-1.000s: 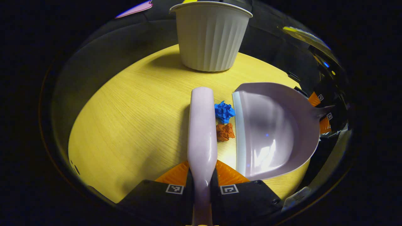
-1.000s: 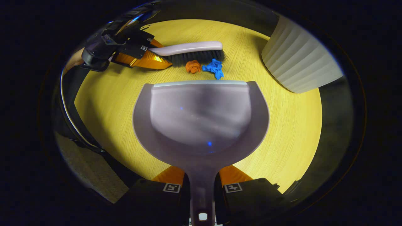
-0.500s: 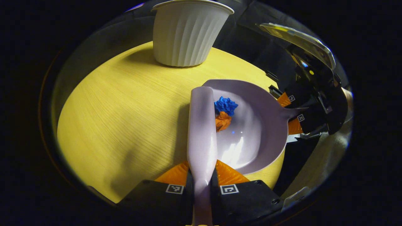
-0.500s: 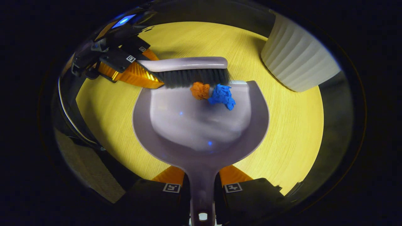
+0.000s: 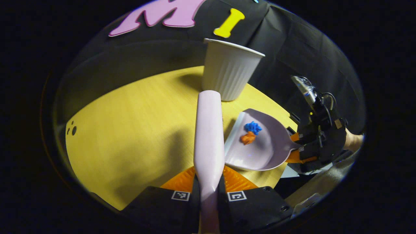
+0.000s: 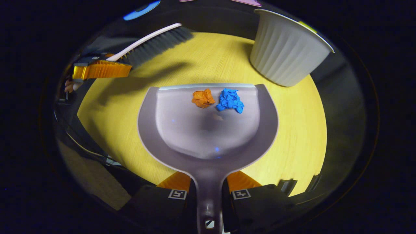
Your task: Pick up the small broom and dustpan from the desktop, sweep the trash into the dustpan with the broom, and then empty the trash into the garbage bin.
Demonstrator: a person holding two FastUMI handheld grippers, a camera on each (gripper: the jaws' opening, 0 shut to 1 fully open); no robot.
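Right gripper view cuts off the dustpan (image 6: pixel 208 136) handle at the lower edge, where my right tongs (image 6: pixel 209 190) grip it from both sides. Orange trash (image 6: pixel 203 97) and blue trash (image 6: pixel 230 100) lie in the pan near its lip. My left tongs (image 5: pixel 208 182) clench the broom (image 5: pixel 208 136) handle; its bristles are hidden in the left gripper view. Whether the pan touches the yellow wood-grain bench (image 5: pixel 130 136) I cannot tell. The ribbed white garbage bin (image 6: pixel 286 52) stands on the bench against black cloth.
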